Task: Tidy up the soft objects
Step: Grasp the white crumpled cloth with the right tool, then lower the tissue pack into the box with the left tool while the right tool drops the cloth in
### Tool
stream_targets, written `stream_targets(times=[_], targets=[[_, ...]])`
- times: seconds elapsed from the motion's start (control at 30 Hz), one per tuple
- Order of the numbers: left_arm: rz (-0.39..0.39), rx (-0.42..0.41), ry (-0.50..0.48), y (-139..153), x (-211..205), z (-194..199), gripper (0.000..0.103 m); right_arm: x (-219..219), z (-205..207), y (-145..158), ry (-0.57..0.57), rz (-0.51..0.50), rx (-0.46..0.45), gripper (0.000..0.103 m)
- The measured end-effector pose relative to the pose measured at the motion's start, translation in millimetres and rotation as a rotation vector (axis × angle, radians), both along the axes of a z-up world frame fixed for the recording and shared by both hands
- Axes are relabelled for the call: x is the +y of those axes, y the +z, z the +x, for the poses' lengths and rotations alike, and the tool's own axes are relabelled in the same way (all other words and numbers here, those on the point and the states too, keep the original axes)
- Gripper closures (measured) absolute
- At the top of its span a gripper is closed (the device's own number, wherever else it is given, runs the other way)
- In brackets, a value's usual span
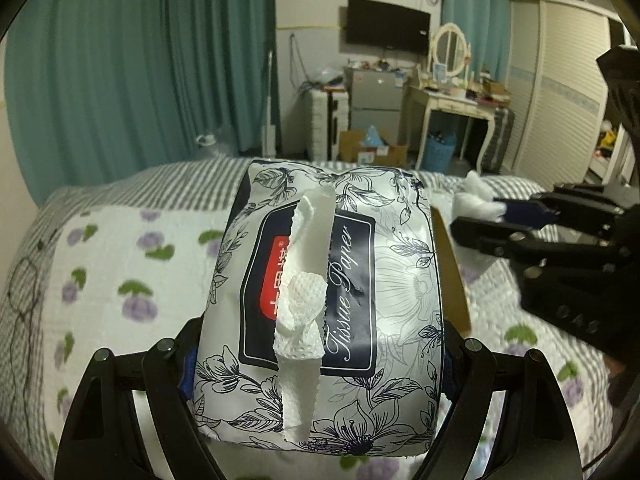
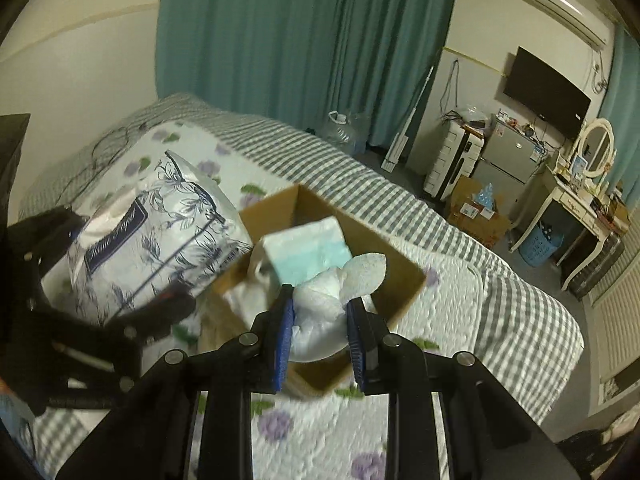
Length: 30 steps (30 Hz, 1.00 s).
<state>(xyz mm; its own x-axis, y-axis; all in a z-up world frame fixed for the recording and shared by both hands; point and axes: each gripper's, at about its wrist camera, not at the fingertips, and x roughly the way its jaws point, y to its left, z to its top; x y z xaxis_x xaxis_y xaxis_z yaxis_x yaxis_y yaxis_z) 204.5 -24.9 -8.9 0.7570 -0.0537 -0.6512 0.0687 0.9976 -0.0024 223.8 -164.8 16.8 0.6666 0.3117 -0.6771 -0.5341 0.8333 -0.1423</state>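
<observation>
Two soft items are being carried above the bed [image 2: 480, 280], each by one gripper, toward the open cardboard box [image 2: 400, 280] that is lying on the floral quilt. The larger is the tissue pack [image 1: 320, 300], a printed plastic-wrapped block filling the centre of the left wrist view, with one sheet trailing from its slot. It is likely light and compressible with a slick film, so it is best held across its short sides, low on the body, not by the loose sheet. The left gripper [image 1: 320, 364] is doing this: its fingers are spread wide and pressing the pack's two sides at 8 and 4 o'clock. In the right wrist view the pack is hanging at 9 o'clock, beside the box's left edge. The smaller item is a white cloth bundle [image 2: 320, 320], limp and probably very light; a firm mid-body pinch suits it. The right gripper [image 2: 320, 332] is clamping it between narrowly set blue pads [image 2: 285, 332], directly over the box, which is already holding a white-and-teal packet [image 2: 308, 248].
</observation>
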Motion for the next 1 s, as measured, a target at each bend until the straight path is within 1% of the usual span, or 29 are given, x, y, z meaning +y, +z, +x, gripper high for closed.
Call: stream_targets(times=[0.13, 0.33, 0.47, 0.57, 0.63, 0.7, 0.73, 0.83, 0.87, 0.97, 1.0], targets=[[0.006, 0.016, -0.005, -7.7, 2.6, 32.8, 0.018, 2.5, 35.2, -7.4, -0.041, 0.039, 0.017, 0.079], [0.018, 0.066, -0.003, -36.1, 2.2, 80.7, 0.018, -0.8, 86.9, -37.1, -0.093, 0.078, 0.059, 0.078], [0.003, 0.083, -0.024, -47.2, -2.0, 96.4, 0.017, -4.3, 110.9, -60.0, -0.11, 0.088, 0.089, 0.077], [0.014, 0.075, -0.045, -48.8, -10.8, 99.9, 0.017, -8.3, 120.5, -69.8, -0.127, 0.097, 0.087, 0.074], [0.018, 0.075, -0.044, -48.8, -10.0, 100.9, 0.016, -12.5, 124.1, -72.3, -0.141, 0.108, 0.087, 0.066], [0.01, 0.071, -0.039, -43.9, -10.5, 98.5, 0.012, -18.3, 125.0, -70.4, -0.168, 0.116, 0.073, 0.046], [0.008, 0.063, -0.036, -41.4, -10.8, 96.4, 0.01, -21.5, 123.9, -67.9, -0.177, 0.119, 0.068, 0.044], [0.029, 0.024, -0.03, -23.3, -11.7, 85.5, 0.009, -30.5, 116.2, -55.0, -0.196, 0.122, 0.043, 0.036], [0.032, 0.017, -0.028, -17.9, -11.5, 82.8, 0.009, -34.0, 111.3, -47.5, -0.206, 0.119, 0.031, 0.031], [0.025, -0.006, -0.024, 3.3, -7.5, 67.4, 0.009, -41.4, 95.7, -25.8, -0.226, 0.114, 0.002, 0.026], [0.024, -0.021, -0.024, 13.4, -5.3, 58.7, 0.009, -44.1, 88.8, -17.1, -0.232, 0.111, -0.006, 0.022]])
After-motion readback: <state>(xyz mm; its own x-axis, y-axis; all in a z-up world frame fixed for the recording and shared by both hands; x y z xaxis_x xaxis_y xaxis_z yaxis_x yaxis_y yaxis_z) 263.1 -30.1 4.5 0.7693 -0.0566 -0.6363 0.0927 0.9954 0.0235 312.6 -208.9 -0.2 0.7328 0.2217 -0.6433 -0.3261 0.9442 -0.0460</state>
